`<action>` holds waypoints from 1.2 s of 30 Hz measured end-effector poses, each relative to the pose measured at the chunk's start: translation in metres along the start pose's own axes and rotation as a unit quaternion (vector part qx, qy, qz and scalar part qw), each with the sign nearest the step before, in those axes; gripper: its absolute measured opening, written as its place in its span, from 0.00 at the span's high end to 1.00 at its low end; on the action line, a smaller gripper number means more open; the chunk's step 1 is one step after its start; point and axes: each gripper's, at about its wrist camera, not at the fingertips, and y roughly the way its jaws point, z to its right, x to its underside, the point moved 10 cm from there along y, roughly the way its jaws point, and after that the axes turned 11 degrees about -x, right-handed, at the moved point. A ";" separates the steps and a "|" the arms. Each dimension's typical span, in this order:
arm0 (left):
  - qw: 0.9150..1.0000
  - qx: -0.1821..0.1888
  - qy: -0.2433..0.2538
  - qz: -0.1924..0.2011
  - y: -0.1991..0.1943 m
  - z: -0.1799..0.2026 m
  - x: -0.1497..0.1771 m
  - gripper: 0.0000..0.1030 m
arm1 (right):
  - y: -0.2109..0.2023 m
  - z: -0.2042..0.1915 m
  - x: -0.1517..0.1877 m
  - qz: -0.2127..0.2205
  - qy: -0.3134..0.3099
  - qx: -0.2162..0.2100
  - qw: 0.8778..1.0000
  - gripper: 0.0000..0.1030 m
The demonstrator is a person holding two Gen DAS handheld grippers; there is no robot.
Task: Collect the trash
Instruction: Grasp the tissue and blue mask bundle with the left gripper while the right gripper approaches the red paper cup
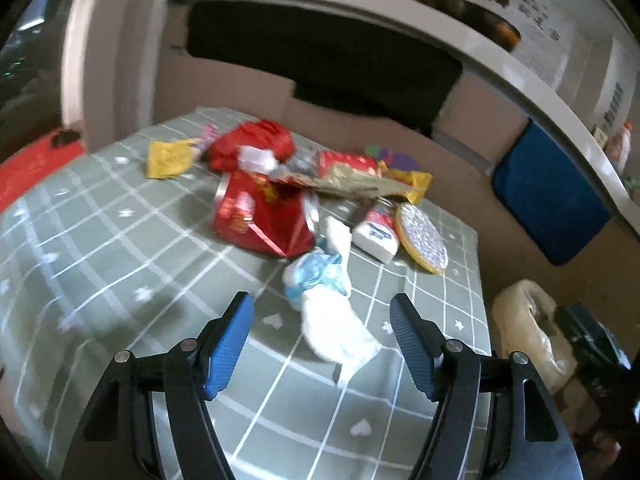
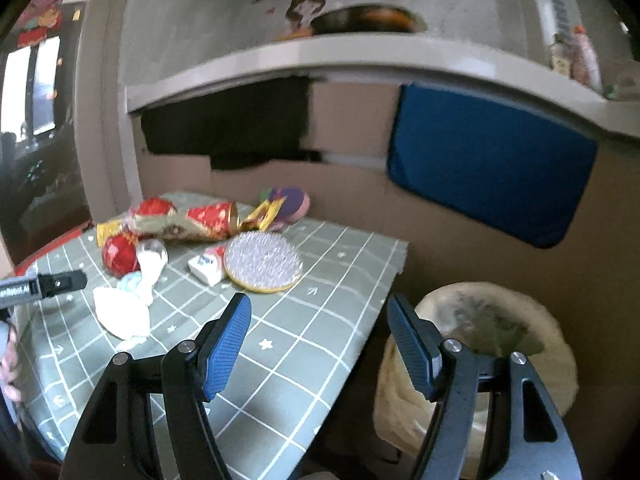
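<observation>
Trash pile sits mid-table (image 1: 100,240); nearest piece, a crumpled white tissue wad (image 1: 336,332), lies at 12 o'clock of the left tongs (image 1: 322,344), whose jaws are apart w/ nothing gripped. Right tongs (image 2: 320,344) also apart & empty, lined bin (image 2: 492,320) at their 1 o'clock. Best bet: drop left tongs straight down, straddle wad's middle, pinch firmly w/o snagging cloth, then carry to bin.
</observation>
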 end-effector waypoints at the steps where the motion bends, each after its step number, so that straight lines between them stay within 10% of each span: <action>1: 1.000 0.006 0.007 -0.002 0.006 0.004 -0.001 0.32 | 0.007 0.000 0.003 -0.007 0.000 -0.003 1.000 0.34; 11: 0.997 -0.053 -0.031 -0.046 0.074 0.005 -0.002 0.39 | 0.048 0.003 0.027 -0.054 0.007 -0.006 0.998 0.34; 20: 0.994 -0.013 -0.075 -0.074 0.077 0.001 0.007 0.52 | 0.087 -0.007 0.006 -0.068 0.002 -0.062 0.996 0.34; 36: 0.995 -0.081 -0.053 0.030 0.013 -0.067 -0.024 0.52 | 0.131 -0.098 -0.048 -0.050 -0.084 -0.141 0.985 0.34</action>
